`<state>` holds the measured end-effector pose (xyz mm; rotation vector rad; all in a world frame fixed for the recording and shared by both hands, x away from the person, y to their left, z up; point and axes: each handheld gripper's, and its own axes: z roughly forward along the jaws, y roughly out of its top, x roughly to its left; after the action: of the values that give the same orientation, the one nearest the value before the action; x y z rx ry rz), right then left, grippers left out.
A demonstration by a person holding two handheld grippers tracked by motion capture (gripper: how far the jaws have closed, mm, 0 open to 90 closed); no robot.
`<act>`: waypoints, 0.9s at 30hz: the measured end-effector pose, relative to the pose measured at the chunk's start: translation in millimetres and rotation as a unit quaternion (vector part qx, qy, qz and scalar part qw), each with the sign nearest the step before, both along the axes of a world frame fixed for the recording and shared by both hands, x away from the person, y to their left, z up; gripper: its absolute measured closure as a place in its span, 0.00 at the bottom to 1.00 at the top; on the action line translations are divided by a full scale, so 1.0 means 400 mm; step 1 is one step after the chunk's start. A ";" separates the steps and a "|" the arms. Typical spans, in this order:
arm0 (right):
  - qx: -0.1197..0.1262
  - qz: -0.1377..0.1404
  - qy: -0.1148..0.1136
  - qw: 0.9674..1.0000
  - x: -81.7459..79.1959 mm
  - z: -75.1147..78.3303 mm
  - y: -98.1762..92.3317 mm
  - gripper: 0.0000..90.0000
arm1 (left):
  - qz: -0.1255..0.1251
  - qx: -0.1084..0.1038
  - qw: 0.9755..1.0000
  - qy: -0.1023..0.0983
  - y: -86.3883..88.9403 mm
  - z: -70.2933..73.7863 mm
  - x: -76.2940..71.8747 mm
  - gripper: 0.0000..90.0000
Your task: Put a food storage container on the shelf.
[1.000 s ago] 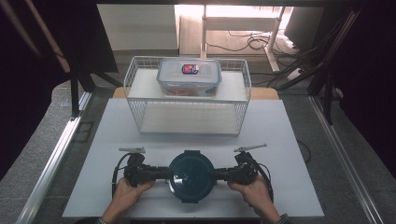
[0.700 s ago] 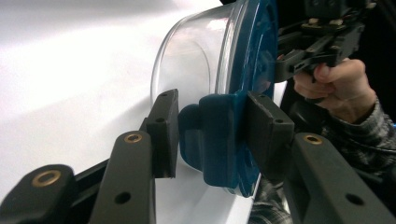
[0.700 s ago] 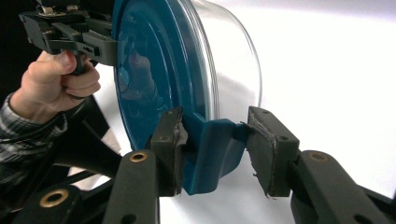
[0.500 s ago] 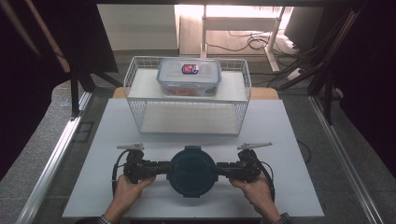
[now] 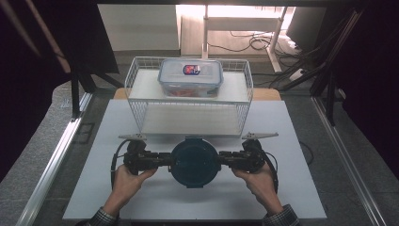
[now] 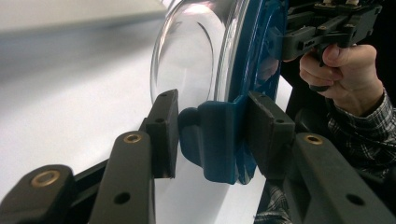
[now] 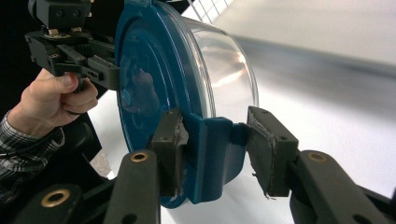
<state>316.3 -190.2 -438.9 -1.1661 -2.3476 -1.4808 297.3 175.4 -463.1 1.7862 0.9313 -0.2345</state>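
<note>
Both grippers hold one round clear container with a dark blue lid point(image 5: 194, 162). The left gripper point(image 5: 162, 160) is closed on the blue latch tab point(image 6: 212, 140) at the left side of the container, and the right gripper point(image 5: 227, 159) is closed on the tab point(image 7: 215, 151) at the opposite side. I judge that two opposite grips keep the container level and stop it from turning. It is at the near middle of the white surface point(image 5: 287, 141). Farther away stands one white wire basket point(image 5: 141, 101). One rectangular clear box with a grey-blue lid point(image 5: 190, 75) sits on the basket's upper level.
</note>
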 end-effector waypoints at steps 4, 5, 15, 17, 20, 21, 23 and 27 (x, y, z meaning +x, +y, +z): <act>0.002 0.000 -0.013 1.000 0.017 0.039 0.003 0.64 | 0.002 0.003 1.000 -0.013 0.003 0.047 0.019 0.64; 0.003 -0.001 -0.017 1.000 0.022 0.050 0.005 0.64 | 0.002 0.003 1.000 -0.017 0.005 0.058 0.024 0.64; 0.009 -0.003 -0.044 0.999 0.064 0.139 0.013 0.64 | 0.006 0.005 0.999 -0.039 0.011 0.148 0.062 0.64; 0.012 -0.005 -0.050 0.999 0.075 0.162 0.015 0.63 | 0.009 0.004 0.999 -0.044 0.014 0.173 0.073 0.64; 0.015 -0.006 -0.057 0.998 0.088 0.189 0.019 0.63 | 0.010 0.003 0.999 -0.050 0.017 0.197 0.085 0.64; 0.015 -0.007 -0.060 0.998 0.092 0.198 0.020 0.63 | 0.010 0.003 0.999 -0.050 0.017 0.197 0.085 0.64; 0.015 -0.007 -0.061 0.998 0.096 0.208 0.021 0.63 | 0.011 0.001 0.999 -0.052 0.020 0.213 0.092 0.64; 0.018 -0.009 -0.074 0.997 0.117 0.258 0.030 0.63 | 0.015 -0.005 0.998 -0.063 0.030 0.264 0.116 0.64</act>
<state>363.2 -178.3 -335.9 -1.1074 -2.3992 -1.6608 343.5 187.6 -357.3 1.7543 0.8654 -0.1063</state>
